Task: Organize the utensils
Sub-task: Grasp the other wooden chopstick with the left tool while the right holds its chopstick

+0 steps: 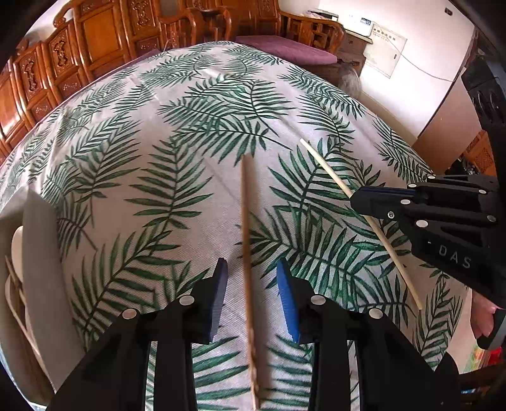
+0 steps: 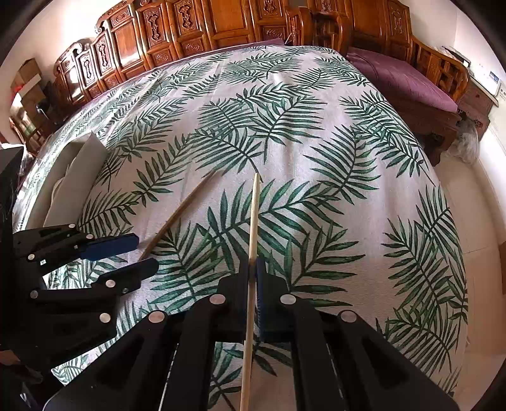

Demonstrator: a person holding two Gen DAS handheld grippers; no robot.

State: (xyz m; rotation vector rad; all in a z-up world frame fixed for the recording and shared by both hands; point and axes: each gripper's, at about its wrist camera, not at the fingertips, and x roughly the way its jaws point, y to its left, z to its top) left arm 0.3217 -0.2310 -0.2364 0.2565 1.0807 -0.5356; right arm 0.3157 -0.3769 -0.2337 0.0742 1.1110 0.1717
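Two chopsticks over a leaf-print cloth (image 1: 177, 132).

Left gripper (image 1: 252, 295): jaws apart, blue pads (image 1: 289, 300) clear of the wood on both sides. Brown chopstick (image 1: 247, 253) between them, running near to far up the middle of the left view, blurred, touching neither pad. Cannot tell whether lying on the cloth or above it. Same brown chopstick (image 2: 182, 210) in the right view, slanting from the left gripper (image 2: 139, 254) up toward the far right, its near end between the two fingers.

Right gripper (image 2: 252, 272): clamped on a pale chopstick (image 2: 253, 227). Pads pressed tight on the stick, no gap showing. Stick straight along the fingers, far tip over the cloth, near end past the bottom edge of the view. From the left view, same pale chopstick (image 1: 357, 218) slanting across the right side, gripped partway along by the right gripper (image 1: 355, 200), far tip up left, near end down right, above the cloth.

Far tips of the two sticks near each other in the right view, not touching.

Grey tray (image 1: 41, 253) at the left edge of the cloth, a white spoon (image 1: 17, 245) and light sticks inside, mostly hidden by the wall. Same tray (image 2: 79, 177) far left in the right view.

Carved wooden cabinets (image 2: 196, 28) along the far wall, a bench with a purple cushion (image 2: 401, 79) to the far right. Fingers of a hand (image 1: 484, 319) at the right edge of the left view, behind the right gripper.
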